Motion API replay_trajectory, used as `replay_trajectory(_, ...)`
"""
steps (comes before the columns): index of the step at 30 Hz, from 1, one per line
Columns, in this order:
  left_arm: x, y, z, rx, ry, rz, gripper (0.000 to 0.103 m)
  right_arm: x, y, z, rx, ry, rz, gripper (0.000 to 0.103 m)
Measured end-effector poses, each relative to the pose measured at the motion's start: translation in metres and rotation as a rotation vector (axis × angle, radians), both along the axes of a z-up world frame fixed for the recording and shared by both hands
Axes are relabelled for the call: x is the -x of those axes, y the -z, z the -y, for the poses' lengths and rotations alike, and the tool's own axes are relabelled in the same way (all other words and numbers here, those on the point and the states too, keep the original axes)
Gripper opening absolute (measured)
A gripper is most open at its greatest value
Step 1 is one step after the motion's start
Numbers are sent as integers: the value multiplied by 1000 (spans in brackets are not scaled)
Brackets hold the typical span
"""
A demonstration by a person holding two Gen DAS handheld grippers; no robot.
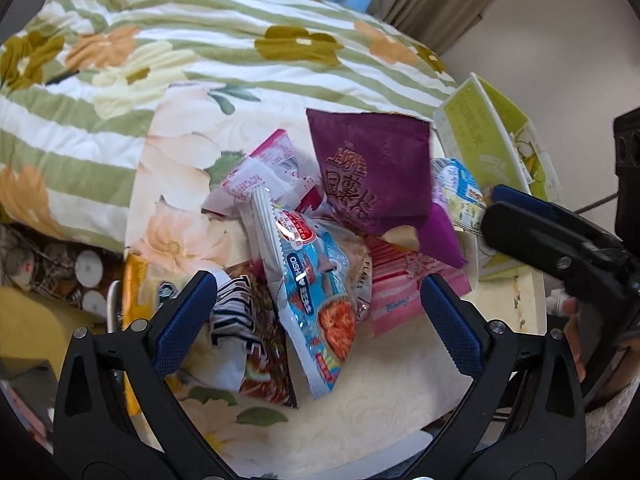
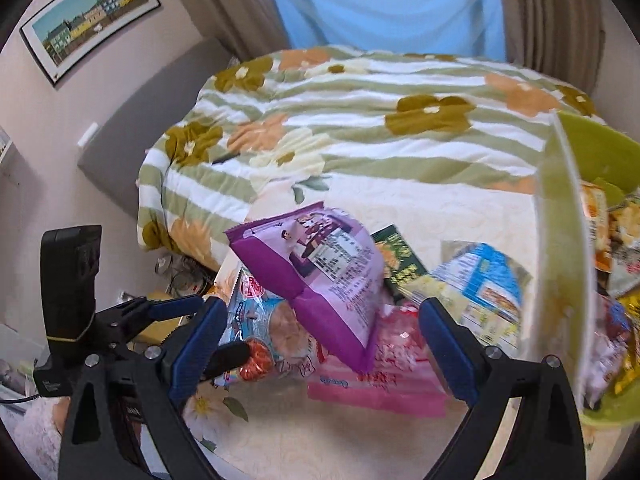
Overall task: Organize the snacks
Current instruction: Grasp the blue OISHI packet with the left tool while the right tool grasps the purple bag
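Observation:
A pile of snack packets lies on a cream floral cloth. In the left wrist view my left gripper [image 1: 316, 312] is open just above a light blue Oishi packet [image 1: 316, 300], with a striped brown packet [image 1: 248, 336] by its left finger and a pink packet [image 1: 404, 292] by its right. A dark purple packet [image 1: 372, 176] lies behind. My right gripper [image 2: 320, 332] is open above the pile's near edge; a purple packet [image 2: 324, 272] stands tilted between its fingers, apart from them. A blue-and-yellow packet [image 2: 480, 284] lies beside the green box [image 2: 560, 248], which holds several packets.
A green-striped floral quilt [image 1: 180, 60] covers the bed behind the pile. The right gripper's body [image 1: 560, 248] reaches in at the right of the left wrist view. The left gripper with its black camera block [image 2: 76, 280] shows at the left of the right wrist view. Clutter [image 1: 60, 272] lies left.

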State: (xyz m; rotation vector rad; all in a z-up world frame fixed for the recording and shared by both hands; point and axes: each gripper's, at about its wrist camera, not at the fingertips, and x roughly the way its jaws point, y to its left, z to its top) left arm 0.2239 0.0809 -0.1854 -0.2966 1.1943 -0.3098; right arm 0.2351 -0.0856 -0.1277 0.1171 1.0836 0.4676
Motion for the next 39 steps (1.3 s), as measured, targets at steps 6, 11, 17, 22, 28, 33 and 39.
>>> replay_trajectory(6, -9, 15, 3, -11, -21, -32, 100, -33, 37, -23, 16, -93, -57, 95)
replay_trajectory(11, -20, 26, 6, -14, -34, -60, 97, -50, 49, -28, 29, -122, -68, 95)
replay_trajectory(17, -29, 30, 12, -31, -30, -75, 97, -64, 56, -23, 35, -147, -88, 83)
replay_trajectory(22, -32, 38, 17, -45, -15, -102, 94, -68, 56, -15, -13, -156, -105, 67)
replay_trajectory(28, -34, 44, 19, -65, -2, -121, 83, -69, 55, -12, -42, -150, -113, 59)
replay_trajectory(33, -37, 48, 22, -43, 23, -136, 63, -75, 57, -3, -105, -118, -140, 56)
replay_trajectory(39, -35, 44, 31, -71, 63, -130, 50, -74, 54, -5, -112, -108, -135, 55)
